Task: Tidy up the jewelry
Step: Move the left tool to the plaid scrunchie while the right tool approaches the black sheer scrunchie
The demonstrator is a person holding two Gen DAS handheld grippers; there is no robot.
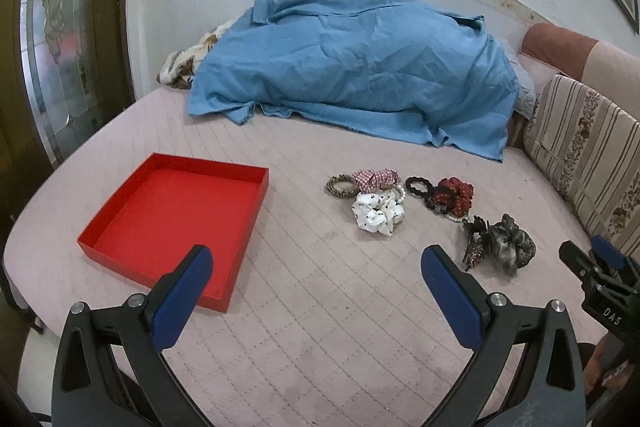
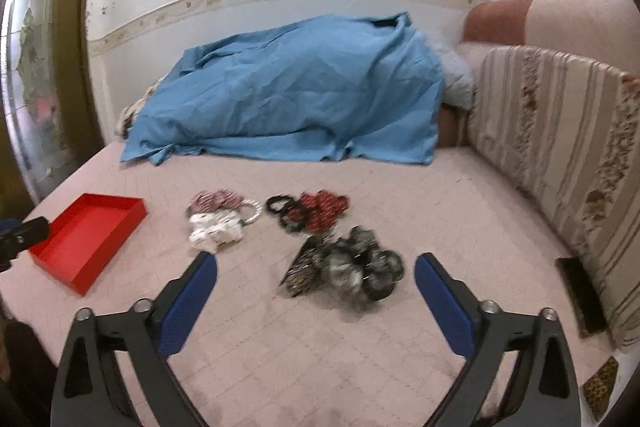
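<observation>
Blue ribbed pads on black plastic arms: the right gripper stands spread wide, nothing between its pads, touching nothing. It hangs above the pink quilted mattress, with the grey fuzzy scrunchie lying just ahead of the gap. Left gripper equally wide and empty, above the mattress beside the red tray.

Tray: shallow, square, thin stiff walls, matte red, nothing in it; lies left of the accessories, well apart.

Accessories in a loose line on the mattress:
- white polka-dot scrunchie, crumpled, touching a pink checked scrunchie and a leopard-print hair tie
- red dotted scrunchie beside a thin black hair tie
- dark claw clip against the grey scrunchie.

Behind: rumpled blue sheet; striped floral cushion on the right.
</observation>
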